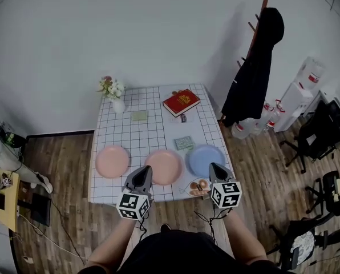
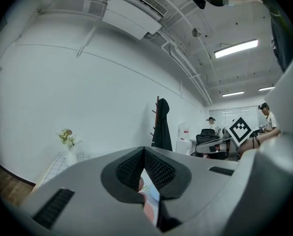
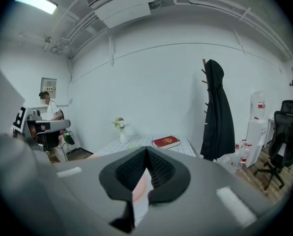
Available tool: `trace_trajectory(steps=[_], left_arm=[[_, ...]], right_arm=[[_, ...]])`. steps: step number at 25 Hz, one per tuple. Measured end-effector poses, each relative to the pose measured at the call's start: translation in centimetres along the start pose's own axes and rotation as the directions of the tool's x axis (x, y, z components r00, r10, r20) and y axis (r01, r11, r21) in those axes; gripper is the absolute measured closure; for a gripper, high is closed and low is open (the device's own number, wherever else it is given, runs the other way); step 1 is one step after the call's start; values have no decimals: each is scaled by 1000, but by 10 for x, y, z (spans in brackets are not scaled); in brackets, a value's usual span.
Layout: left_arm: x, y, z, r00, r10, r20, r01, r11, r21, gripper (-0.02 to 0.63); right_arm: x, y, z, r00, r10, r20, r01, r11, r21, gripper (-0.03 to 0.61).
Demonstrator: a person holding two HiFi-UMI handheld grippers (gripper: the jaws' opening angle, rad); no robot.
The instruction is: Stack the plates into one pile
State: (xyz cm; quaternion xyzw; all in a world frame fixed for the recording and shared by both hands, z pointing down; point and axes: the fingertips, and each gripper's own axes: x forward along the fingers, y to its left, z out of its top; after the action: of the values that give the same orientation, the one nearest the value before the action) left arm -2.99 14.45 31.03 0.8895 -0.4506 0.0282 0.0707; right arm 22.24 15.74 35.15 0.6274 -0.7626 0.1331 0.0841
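While both grippers are hovering over the near edge of the table [image 1: 153, 104], three plates are lying apart in a row along that edge. At the table's seven o'clock, a pale pink plate [image 1: 112, 161] is sitting alone. The left gripper [image 1: 143, 174] is pointing toward twelve o'clock, its jaws pressed together on nothing, its tip overlapping the near rim of the second pink plate [image 1: 165, 165] at six o'clock. The blue plate [image 1: 206, 160] is resting at five o'clock, just beside a small dish of food [image 1: 198, 186]. The right gripper [image 1: 215, 170] is hanging over the blue plate's near rim, jaws likewise closed and empty. Farther back, a vase of flowers [image 1: 113, 91] is standing at eleven o'clock and a red book [image 1: 181, 102] is lying at one o'clock.
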Motion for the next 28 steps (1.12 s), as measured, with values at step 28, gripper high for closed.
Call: trace_trajectory(steps=[28], left_arm=[[193,31,-77,979,-53,-198,46,998,-40,619]], right_arm=[[207,-56,-63,942,178,-285,-254,932,-257,520]])
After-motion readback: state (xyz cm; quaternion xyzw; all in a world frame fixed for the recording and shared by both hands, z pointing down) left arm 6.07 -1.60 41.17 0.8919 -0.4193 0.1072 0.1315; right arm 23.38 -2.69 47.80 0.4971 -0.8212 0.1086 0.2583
